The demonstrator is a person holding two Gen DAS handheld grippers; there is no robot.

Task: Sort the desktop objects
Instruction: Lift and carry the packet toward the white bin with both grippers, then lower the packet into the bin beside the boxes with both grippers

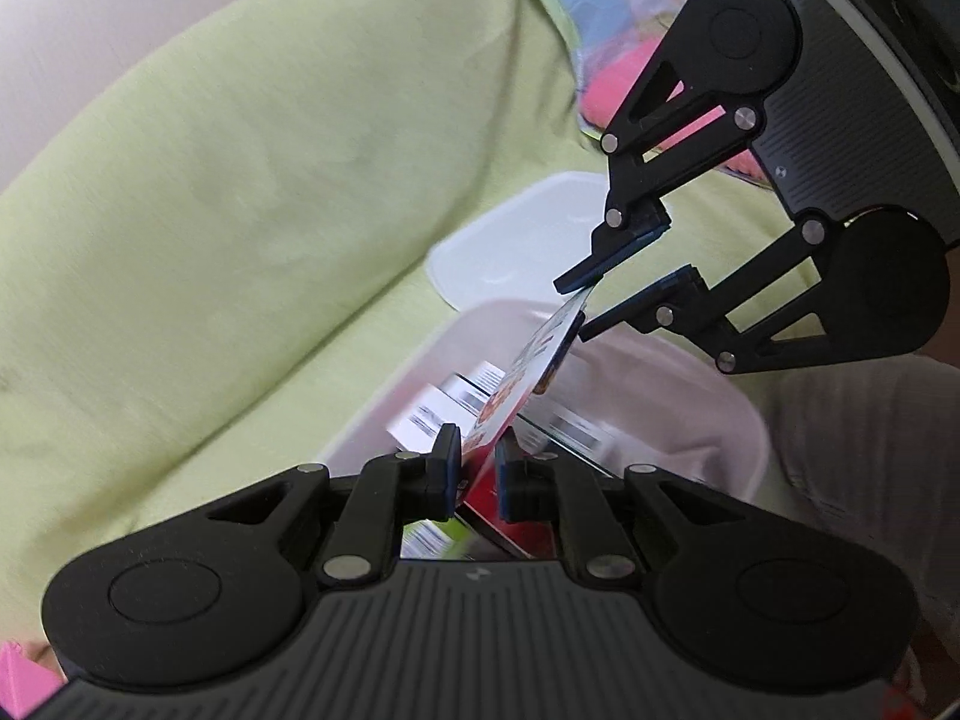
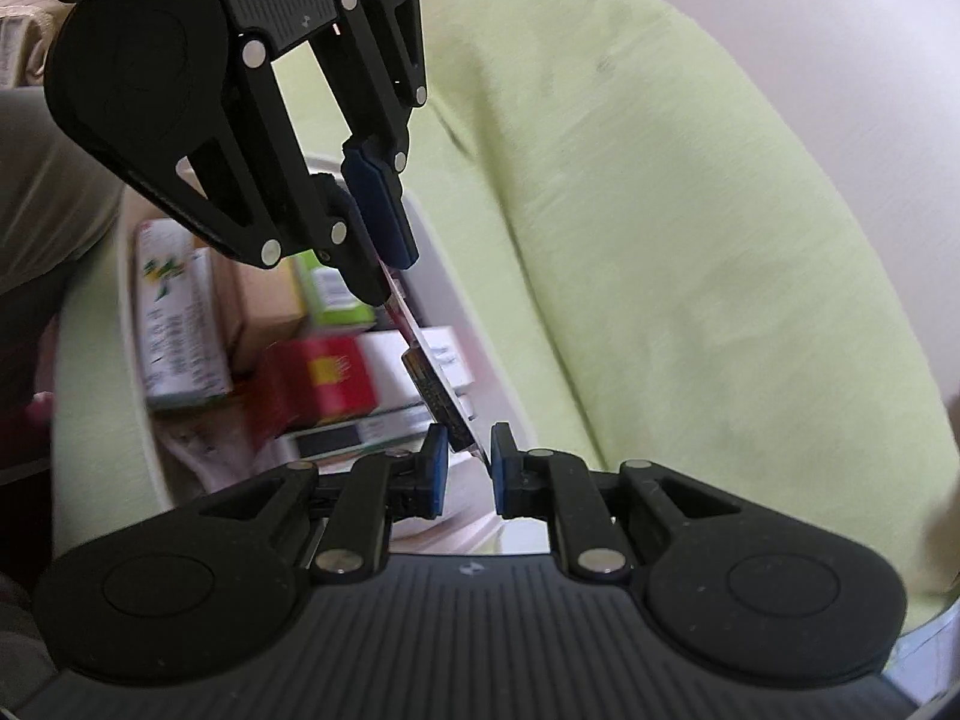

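Thin printed card (image 1: 543, 360) is held between both grippers over the open storage bin (image 1: 744, 420), its two ends in the two sets of jaws.

Left gripper (image 1: 478, 474): jaws narrow, and the card's lower edge sits between the pads. From the left wrist view there's a sliver of gap on one side, so I can't tell if it's truly clamped or just bracketing. Right gripper (image 2: 462, 459): same story, jaws narrow around the other end of the card, with the card leaning on one pad and daylight beside the other. Can't call it a firm grip.

Handling, my read: very light, flat, semi-stiff. It will flex or bow if the two ends get pushed toward each other. The face looks glossy, so it could slip along the pads. Best hold is at an end edge, pads flat on both faces, one gripper only before release. Two grips fighting each other would likely twist it.

Looks: colourful print on one face with red, orange and white cartoon-ish graphics, the other face dark with small text. Blurred, can't read it.

The bin is pale and translucent and already packed with small boxes: a red-and-yellow box (image 2: 327, 378), a green one (image 2: 333, 288) and a white one with leaf print (image 2: 174, 324). The bin's white lid (image 1: 510, 240) lies just beyond it. Everything sits on a light-green sheet (image 1: 240, 210), which looks like a bed, not a counter.
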